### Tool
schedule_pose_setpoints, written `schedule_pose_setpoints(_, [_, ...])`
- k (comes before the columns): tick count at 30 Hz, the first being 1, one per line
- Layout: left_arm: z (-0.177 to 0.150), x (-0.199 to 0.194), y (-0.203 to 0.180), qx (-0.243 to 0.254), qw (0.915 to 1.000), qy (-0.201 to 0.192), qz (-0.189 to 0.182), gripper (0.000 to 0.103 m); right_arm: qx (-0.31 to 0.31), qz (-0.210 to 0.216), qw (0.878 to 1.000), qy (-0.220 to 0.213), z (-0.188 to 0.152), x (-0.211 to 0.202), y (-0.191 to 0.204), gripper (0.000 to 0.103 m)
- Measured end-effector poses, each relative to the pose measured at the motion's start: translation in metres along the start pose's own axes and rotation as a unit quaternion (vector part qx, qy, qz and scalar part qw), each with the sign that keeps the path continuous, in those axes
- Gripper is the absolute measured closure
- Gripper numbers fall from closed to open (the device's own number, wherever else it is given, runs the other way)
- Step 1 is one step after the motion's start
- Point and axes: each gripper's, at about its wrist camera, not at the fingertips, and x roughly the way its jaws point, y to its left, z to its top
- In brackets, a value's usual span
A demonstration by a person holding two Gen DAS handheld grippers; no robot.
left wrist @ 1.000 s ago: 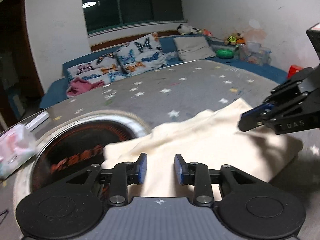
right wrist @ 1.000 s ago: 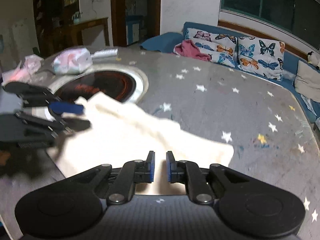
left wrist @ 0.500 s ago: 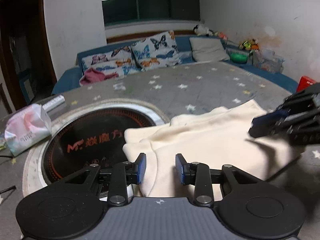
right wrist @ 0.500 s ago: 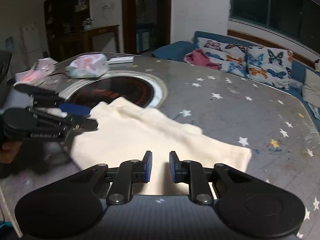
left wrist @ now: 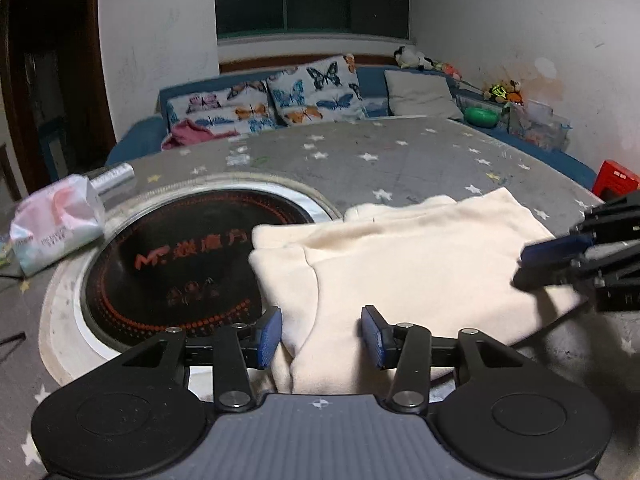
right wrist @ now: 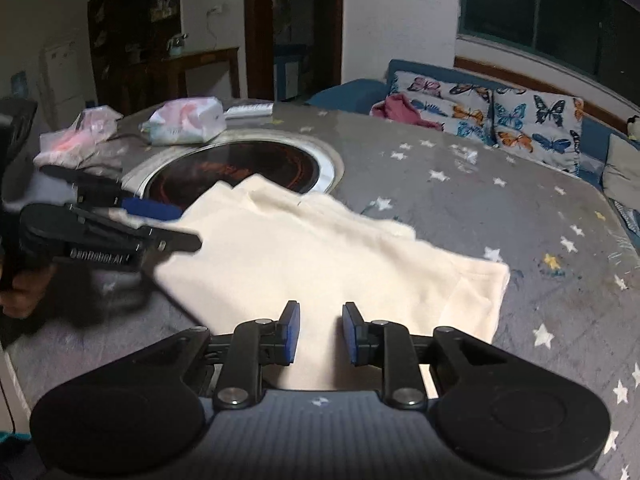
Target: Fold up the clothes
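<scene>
Right now the cream garment [left wrist: 420, 264] lies folded in layers mid-frame on the star-print table [left wrist: 400, 160], its upper-left corner overlapping the round black cooktop [left wrist: 172, 264] set into the surface. Left gripper [left wrist: 322, 332] sits low-centre w/ jaws opening; the cloth's near edge shows in the gap, but the pads aren't pressing on it, so nothing held. Right gripper [right wrist: 320, 334] likewise opening over the near hem, no pinch. Judging by that, both look to be letting go after laying a fold, prob. ready for the next crease. Around it: tissue pack [left wrist: 56, 224] at left edge, pink bag [right wrist: 76, 136] upper left in the right view, butterfly cushions [left wrist: 280, 100] at top on the sofa. Only obstruction is the cooktop rim under that corner; rest of the table near the cloth looks free.
</scene>
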Motion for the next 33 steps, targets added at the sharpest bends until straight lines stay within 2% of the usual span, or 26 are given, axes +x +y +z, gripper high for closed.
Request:
schedule_pose_setpoints(1, [0.0, 0.001, 0.003, -0.01, 0.9999, 0.004, -0.006, 0.056, -0.001, -0.002, 1.0, 0.001, 0.0, 0.002, -0.001, 0.076])
schedule_pose_setpoints(5, [-0.001, 0.0, 0.01, -0.045, 0.9986, 0.016, -0.023, 0.056, -0.008, 0.002, 1.0, 0.012, -0.004, 0.006, -0.004, 0.075])
schedule_pose_setpoints(13, [-0.013, -0.021, -0.005, -0.03, 0.9983, 0.026, -0.044, 0.056, -0.018, 0.006, 0.999, 0.027, -0.014, -0.009, 0.0, 0.075])
schedule_pose_setpoints(22, [-0.032, -0.054, -0.028, -0.003, 0.9966, 0.035, -0.075, 0.056, -0.011, 0.009, 0.999, 0.037, -0.036, -0.046, 0.009, 0.075])
schedule_pose_setpoints(28, [-0.016, -0.068, -0.029, 0.006, 0.997, 0.009, -0.077, 0.055, 0.025, -0.014, 1.0, 0.007, -0.025, -0.061, -0.011, 0.075])
schedule_pose_setpoints(33, [0.001, -0.06, -0.036, -0.002, 0.9967, -0.01, -0.08, 0.056, 0.058, -0.024, 0.998, 0.005, -0.01, -0.041, -0.032, 0.076])
